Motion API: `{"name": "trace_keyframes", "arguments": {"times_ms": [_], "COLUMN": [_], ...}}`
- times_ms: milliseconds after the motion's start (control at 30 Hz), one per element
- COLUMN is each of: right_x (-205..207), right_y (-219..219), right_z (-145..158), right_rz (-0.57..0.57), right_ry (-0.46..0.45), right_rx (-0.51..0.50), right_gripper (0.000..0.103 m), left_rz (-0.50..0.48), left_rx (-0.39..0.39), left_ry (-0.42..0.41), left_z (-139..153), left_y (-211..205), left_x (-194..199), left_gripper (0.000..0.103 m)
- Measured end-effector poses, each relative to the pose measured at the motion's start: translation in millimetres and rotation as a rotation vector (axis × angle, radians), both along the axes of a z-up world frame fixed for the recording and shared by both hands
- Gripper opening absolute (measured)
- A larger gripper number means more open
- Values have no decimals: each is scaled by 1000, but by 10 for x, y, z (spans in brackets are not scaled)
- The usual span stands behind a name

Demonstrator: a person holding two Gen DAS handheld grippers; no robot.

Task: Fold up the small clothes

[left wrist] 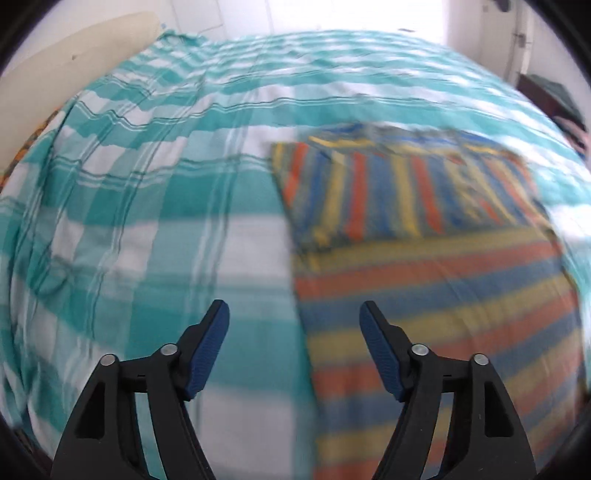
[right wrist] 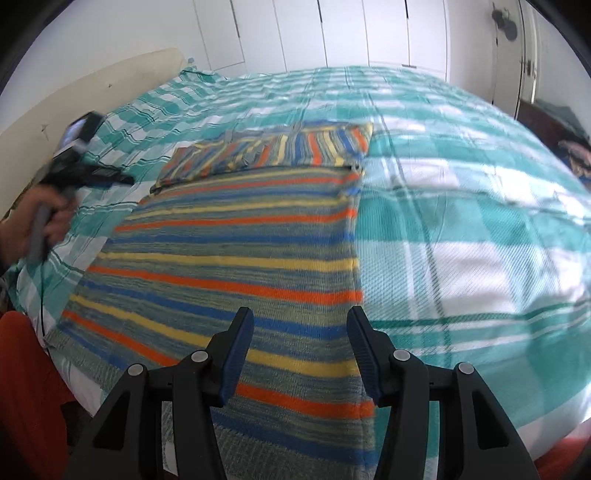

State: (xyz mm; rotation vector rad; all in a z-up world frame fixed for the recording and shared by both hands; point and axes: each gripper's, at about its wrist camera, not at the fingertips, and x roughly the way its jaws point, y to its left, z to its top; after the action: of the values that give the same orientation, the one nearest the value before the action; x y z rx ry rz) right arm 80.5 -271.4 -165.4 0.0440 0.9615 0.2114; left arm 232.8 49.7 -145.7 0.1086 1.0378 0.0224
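A striped knit garment [right wrist: 236, 266] in blue, orange, yellow and grey-green lies flat on the bed, with its far part folded over into a band of upright stripes [right wrist: 273, 151]. The left wrist view shows the same garment [left wrist: 436, 280] at the right, blurred. My left gripper [left wrist: 294, 308] hangs open above the bedspread just left of the garment's edge, with nothing between its fingers. It also shows, held in a hand [right wrist: 40, 221], at the far left of the right wrist view. My right gripper [right wrist: 300, 314] stands open over the garment's near right part, its fingers apart from the cloth.
The bed is covered by a teal and white checked spread [right wrist: 461, 229]. A cream headboard [left wrist: 66, 77] runs along the left. White wardrobe doors [right wrist: 332, 33] stand behind the bed. A dark piece of furniture [right wrist: 554, 114] sits at the far right. Red cloth [right wrist: 26, 369] shows at the lower left.
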Motion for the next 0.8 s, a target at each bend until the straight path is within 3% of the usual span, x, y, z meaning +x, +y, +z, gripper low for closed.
{"name": "trace_keyframes", "arguments": {"times_ms": [100,200,300,333,433,567,800], "right_x": [-86,-200,-277,-304,-358,-359,-386], "right_y": [68,173,279,303,333,263,332], "right_z": [66,69,-192,-302,-357,-384,-414], "right_rz": [29,64,90,96,100,77,83], "right_ry": [0,23,162,200,172,169,145], "right_rx": [6,-10,-65,-91,-125,-84,-127], "right_gripper": [53,53,53,54,55,57,57], "left_rz": [-37,-65,-36,-23,-34,-15,-9], "left_rx": [-38,-32,-36,-38,-2,-66,-57], "left_ry": [2,34,100,81,55,76,65], "left_z": [-11,-223,-505,-544,-567,-592,-653], "left_y": [-160,-340,-412,-411,-428,-309,-302], "left_x": [-679,-1191,-1466,-1548,-1630,-1589,-1637], "left_gripper": [78,79,80,83,90,93,99]}}
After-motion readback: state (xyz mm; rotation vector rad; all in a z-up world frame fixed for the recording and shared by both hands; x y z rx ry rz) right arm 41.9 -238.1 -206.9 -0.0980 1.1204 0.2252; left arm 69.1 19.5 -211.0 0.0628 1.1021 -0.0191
